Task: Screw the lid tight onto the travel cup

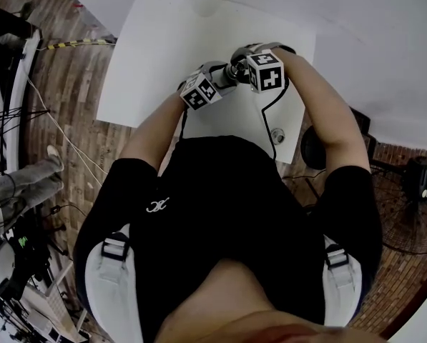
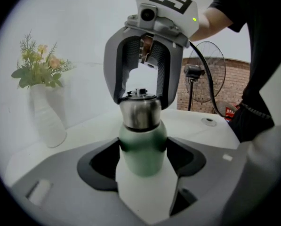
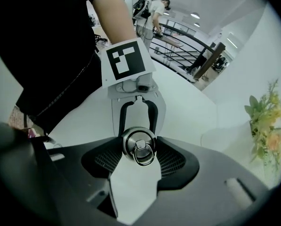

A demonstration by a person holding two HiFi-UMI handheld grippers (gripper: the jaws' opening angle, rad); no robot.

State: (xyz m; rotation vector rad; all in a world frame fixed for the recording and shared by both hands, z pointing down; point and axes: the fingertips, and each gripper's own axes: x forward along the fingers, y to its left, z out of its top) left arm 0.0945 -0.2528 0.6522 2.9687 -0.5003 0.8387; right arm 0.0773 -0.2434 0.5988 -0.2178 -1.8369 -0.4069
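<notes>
No readable text anywhere. White logo (image 1: 156,206) on my black shirt (image 1: 227,184), centre frame: can't make out letters. Red sign (image 2: 230,110), right edge: print too small.

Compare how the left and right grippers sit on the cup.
The left gripper clamps the green cup body from the side; the right gripper reaches down over the steel lid. Left's jaws sit mid-body; right's pads seem to touch only the lid's rim. Both close on one travel cup.

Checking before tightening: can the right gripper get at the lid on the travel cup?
Likely yes: the lid sits between the jaws of the right gripper, nothing blocking; the left gripper holds the travel cup.
</notes>
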